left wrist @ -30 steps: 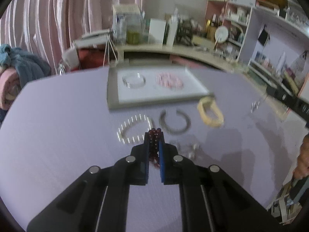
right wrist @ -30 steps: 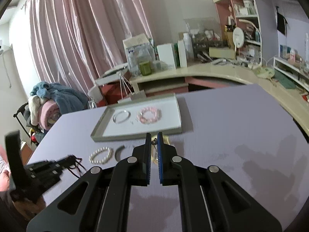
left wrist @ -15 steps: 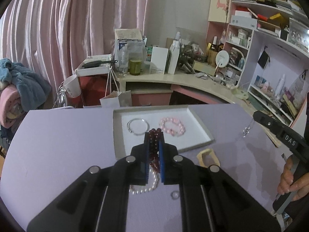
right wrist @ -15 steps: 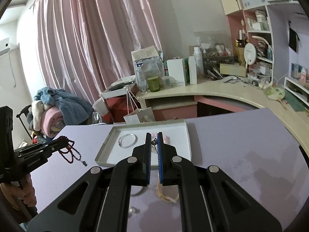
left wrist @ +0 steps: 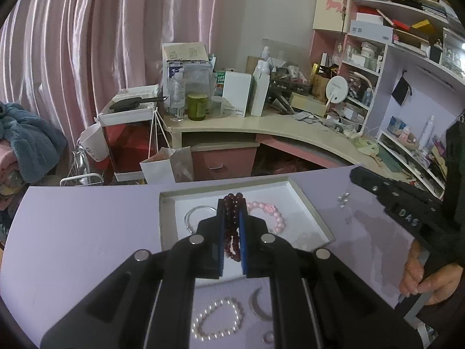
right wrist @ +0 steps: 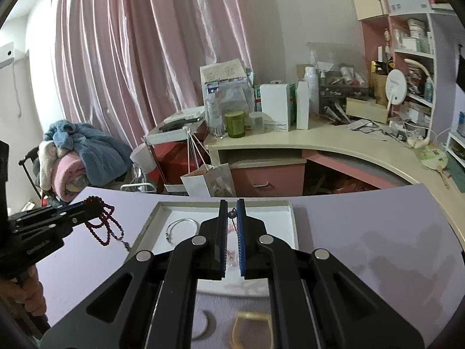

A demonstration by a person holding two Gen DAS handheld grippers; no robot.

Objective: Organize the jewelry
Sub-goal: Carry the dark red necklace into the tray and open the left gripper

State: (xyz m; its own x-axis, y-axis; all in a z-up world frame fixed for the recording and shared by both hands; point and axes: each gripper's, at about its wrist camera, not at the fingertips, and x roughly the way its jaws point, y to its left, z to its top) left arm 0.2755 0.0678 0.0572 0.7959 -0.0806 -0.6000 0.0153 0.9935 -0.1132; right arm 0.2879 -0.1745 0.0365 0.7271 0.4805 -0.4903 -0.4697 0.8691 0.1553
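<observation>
On right gripper (left wrist: 347, 200) body: "DAS" lettering.

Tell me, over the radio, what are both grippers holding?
Left gripper shut on dark red bead bracelet, above white tray. Right gripper shut on small silver chain. Nothing blocking the tray.

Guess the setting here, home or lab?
Most likely a home bedroom or dressing area: pink curtains behind, a curved vanity desk crowded with cosmetics bottles and boxes, and a round mirror by the shelves. The jewelry tray sits on a lavender table.
</observation>
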